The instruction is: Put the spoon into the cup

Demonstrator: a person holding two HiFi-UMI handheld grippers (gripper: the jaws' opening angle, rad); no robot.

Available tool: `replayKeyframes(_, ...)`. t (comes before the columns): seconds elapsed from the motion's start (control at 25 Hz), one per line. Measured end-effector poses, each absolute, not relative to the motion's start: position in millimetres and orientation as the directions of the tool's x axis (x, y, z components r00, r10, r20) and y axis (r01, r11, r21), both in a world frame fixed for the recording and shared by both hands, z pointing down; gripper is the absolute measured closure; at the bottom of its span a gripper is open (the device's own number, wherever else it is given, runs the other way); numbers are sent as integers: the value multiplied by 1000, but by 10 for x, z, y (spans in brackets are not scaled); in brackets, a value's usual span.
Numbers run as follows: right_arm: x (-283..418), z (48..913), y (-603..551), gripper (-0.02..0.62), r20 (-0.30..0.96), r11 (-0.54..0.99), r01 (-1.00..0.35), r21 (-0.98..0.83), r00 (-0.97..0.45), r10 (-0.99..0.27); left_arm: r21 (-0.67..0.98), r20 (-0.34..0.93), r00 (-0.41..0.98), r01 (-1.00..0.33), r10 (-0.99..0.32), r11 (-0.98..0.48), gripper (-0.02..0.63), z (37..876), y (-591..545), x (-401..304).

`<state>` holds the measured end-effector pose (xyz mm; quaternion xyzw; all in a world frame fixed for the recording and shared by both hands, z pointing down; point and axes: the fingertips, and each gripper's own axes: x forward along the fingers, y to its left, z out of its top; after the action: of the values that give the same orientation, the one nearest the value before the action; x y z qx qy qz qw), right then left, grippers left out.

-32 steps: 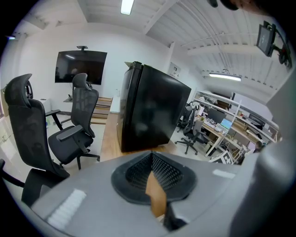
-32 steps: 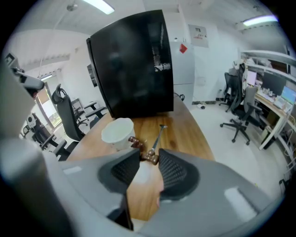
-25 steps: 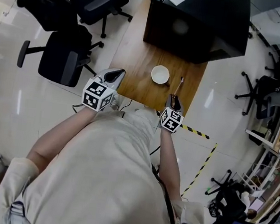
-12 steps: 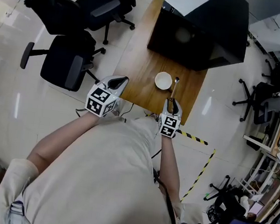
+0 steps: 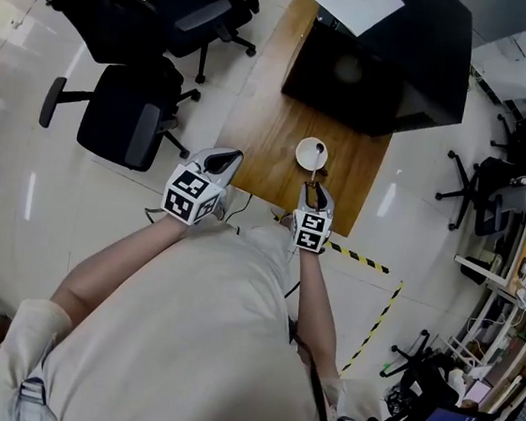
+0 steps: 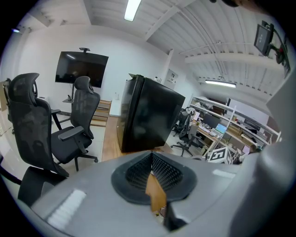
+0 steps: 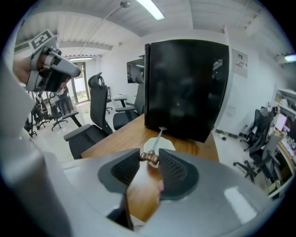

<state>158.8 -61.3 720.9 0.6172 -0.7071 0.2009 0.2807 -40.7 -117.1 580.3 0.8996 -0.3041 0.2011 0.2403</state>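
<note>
Currently on my remote list:

1. right gripper (image 7: 149,159): fingers clenched on the brown handle of the spoon (image 7: 157,138).
2. spoon: the shaft runs toward 12 o'clock from the jaws and its far end sits over the white cup (image 7: 167,145). I cannot tell whether it touches the cup.
3. cup: upright on the wooden table (image 5: 265,111), with the black cabinet (image 5: 392,69) at its 1 o'clock.
4. left gripper (image 5: 220,160): at 9 o'clock of the right one, pads closed together, nothing held.

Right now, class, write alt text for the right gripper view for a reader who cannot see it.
The right gripper grips a spoon by its brown handle, the shaft pointing out over a white cup on a wooden table. A black cabinet stands behind the cup; office chairs stand at left.
</note>
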Motion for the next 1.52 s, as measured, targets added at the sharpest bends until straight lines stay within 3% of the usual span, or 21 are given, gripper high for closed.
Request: replayKeyframes(1.52,1623,7725,-893,466,782,139,-988,-61,-134,-609,303,506,708,-680,-492,-667,606,5856,-1248,-578)
